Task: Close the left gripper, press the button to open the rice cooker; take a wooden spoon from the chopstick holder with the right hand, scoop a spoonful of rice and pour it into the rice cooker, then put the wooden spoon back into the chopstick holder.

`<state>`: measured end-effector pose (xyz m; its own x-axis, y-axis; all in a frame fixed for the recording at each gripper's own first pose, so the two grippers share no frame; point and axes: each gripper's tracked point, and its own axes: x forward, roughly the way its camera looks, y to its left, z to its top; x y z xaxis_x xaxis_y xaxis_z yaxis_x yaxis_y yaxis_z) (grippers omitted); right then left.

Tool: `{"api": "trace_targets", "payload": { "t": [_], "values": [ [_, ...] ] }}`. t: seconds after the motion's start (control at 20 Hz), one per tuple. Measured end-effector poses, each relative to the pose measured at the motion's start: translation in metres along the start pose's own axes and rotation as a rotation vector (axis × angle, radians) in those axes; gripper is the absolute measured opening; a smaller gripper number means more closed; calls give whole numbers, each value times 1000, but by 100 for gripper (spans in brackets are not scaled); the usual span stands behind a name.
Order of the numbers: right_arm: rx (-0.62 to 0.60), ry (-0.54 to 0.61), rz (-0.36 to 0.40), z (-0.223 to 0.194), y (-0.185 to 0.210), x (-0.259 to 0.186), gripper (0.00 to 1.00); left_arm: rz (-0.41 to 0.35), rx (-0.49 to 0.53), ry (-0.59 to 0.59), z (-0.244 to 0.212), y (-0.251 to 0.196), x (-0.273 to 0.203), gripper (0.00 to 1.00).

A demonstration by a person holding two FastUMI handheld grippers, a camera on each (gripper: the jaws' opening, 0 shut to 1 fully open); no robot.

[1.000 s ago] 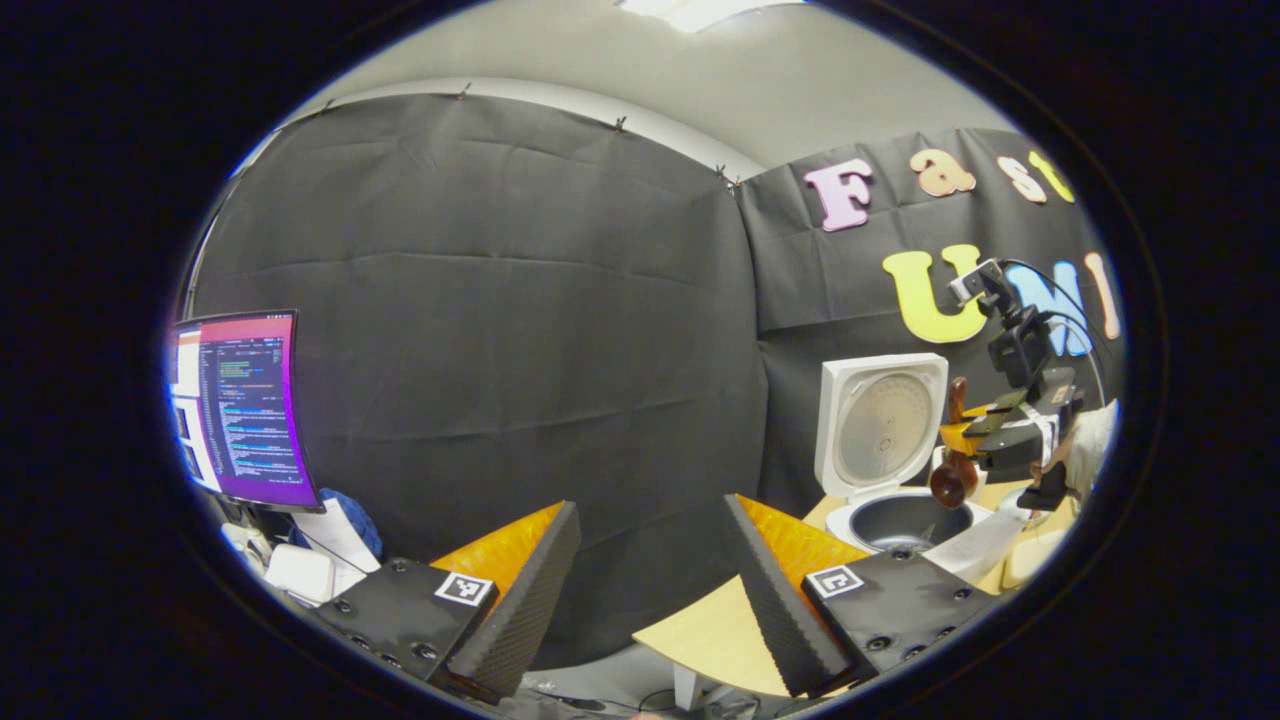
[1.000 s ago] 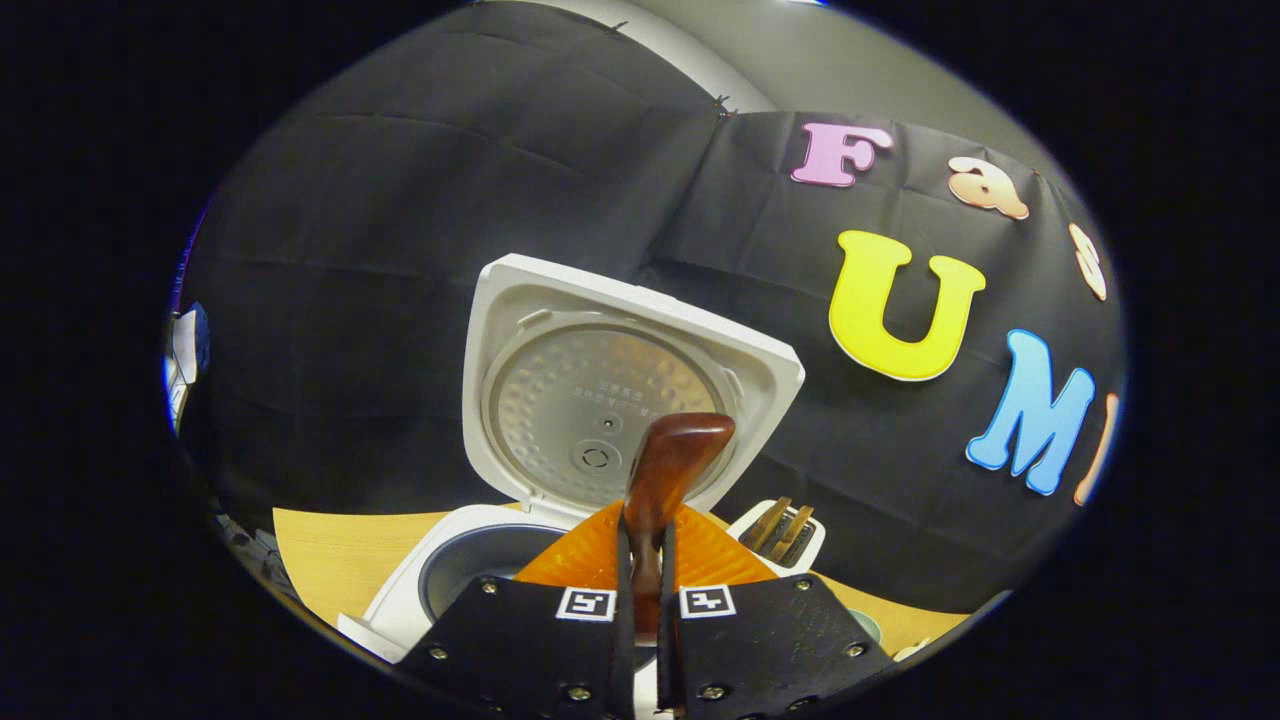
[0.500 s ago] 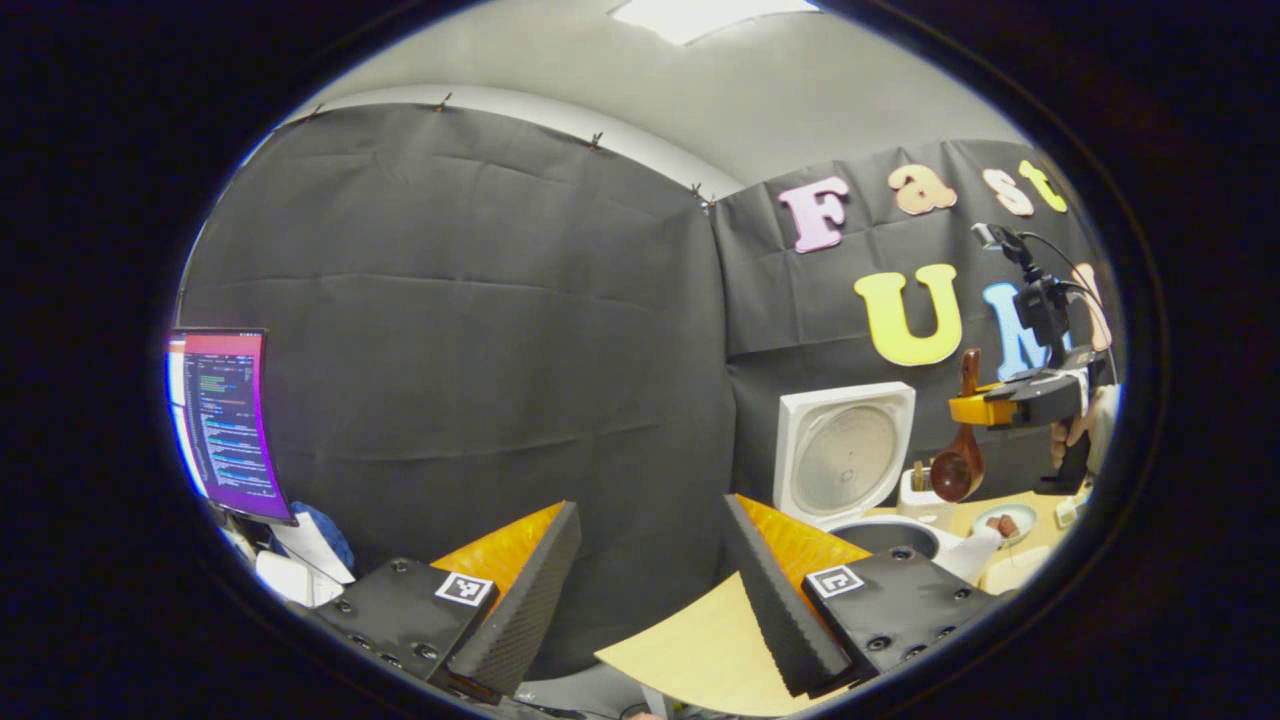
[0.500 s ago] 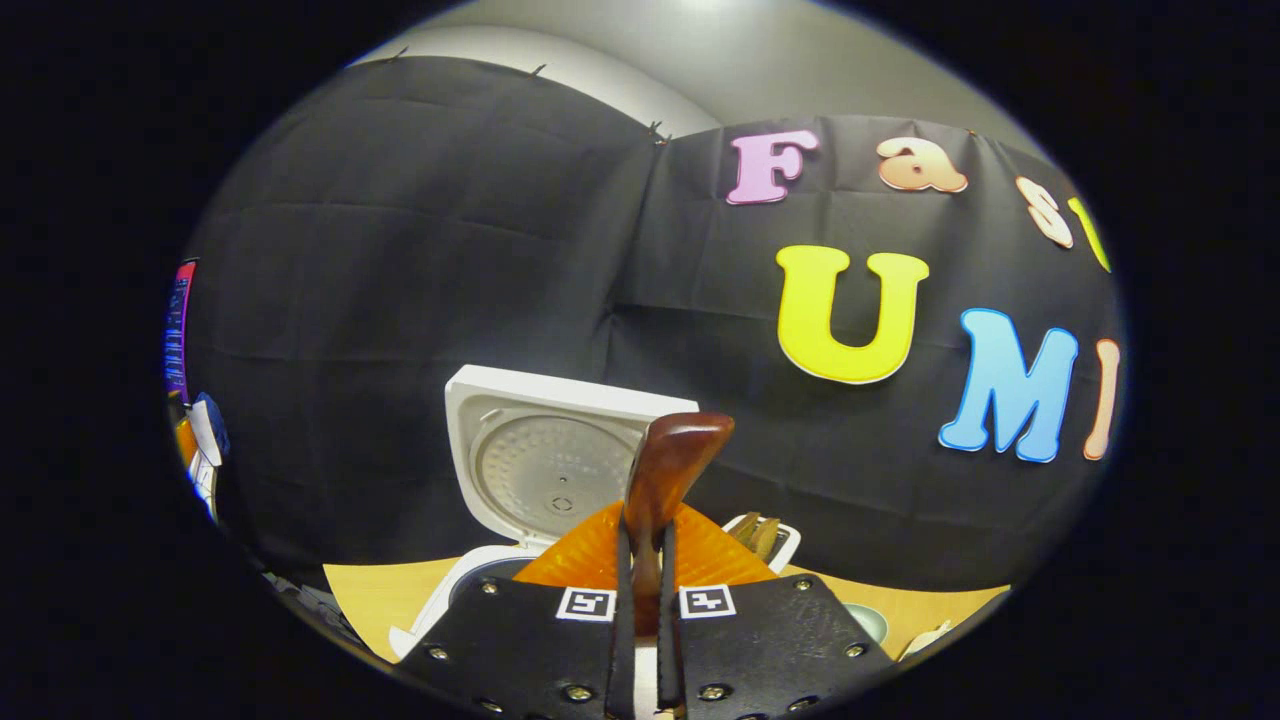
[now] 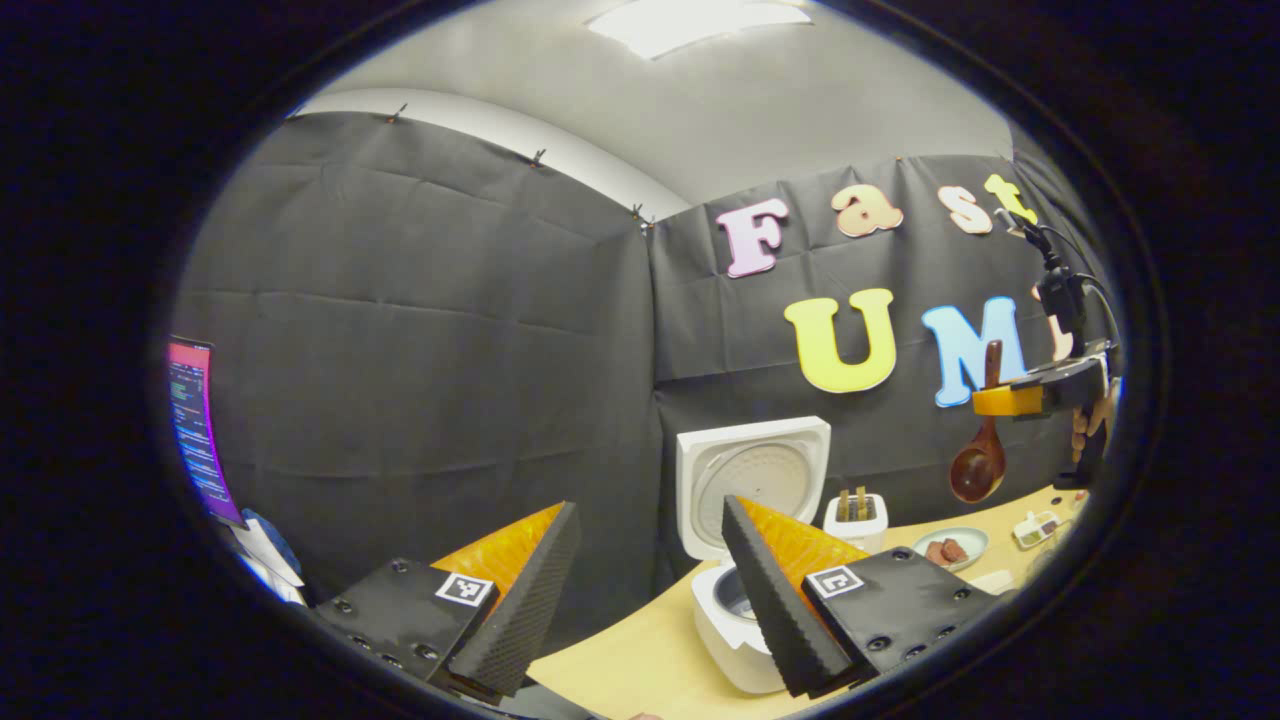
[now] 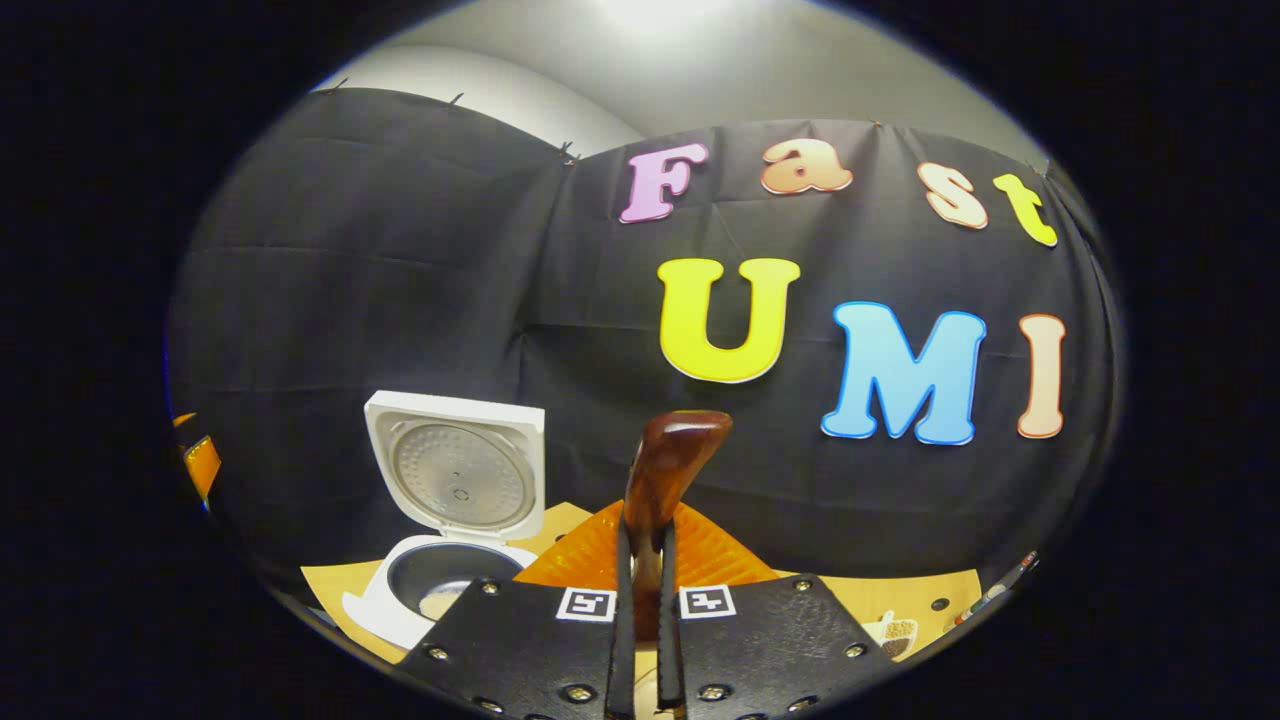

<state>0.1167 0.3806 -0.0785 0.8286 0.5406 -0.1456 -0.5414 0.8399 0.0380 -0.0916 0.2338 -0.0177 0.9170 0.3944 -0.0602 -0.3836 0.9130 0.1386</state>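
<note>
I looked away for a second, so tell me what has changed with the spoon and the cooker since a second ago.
The right gripper, shut on the wooden spoon, has carried it up and away from the open rice cooker, past the chopstick holder and over the table. Its grip is unchanged. The cooker lid stays up, and the left gripper stays open and empty.

Left tool (image 5: pixel 648 590) hides rice cooker (image 5: pixel 735 628) front.
</note>
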Motion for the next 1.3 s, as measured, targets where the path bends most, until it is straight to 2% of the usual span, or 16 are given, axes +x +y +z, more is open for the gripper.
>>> {"api": "trace_targets", "payload": {
  "t": [0.4, 0.45, 0.55, 0.65, 0.9, 1.15, 1.2, 1.3],
  "values": [
    [79, 23, -182, -23, -114, -48, 9, -99, -17, -17, 12, -63, 4, 100],
    [87, 28, -202, -29, -126, -53, 9, -110, -21, -16, 13, -71, 5, 98],
    [105, 43, -241, -40, -148, -65, 9, -127, -25, -16, 15, -83, 3, 100],
    [125, 55, -273, -50, -167, -75, 9, -146, -24, -16, 17, -95, 2, 98],
    [167, 89, -351, -84, -209, -101, 9, -184, -4, -26, 27, -121, -5, 100],
    [209, 142, -414, -124, -242, -123, 9, -196, 11, -28, 33, -137, -12, 100],
    [213, 153, -424, -131, -246, -126, 9, -197, 13, -27, 33, -140, -13, 92],
    [228, 177, -443, -149, -253, -133, 9, -199, 14, -25, 35, -145, -16, 92]
  ]
}}
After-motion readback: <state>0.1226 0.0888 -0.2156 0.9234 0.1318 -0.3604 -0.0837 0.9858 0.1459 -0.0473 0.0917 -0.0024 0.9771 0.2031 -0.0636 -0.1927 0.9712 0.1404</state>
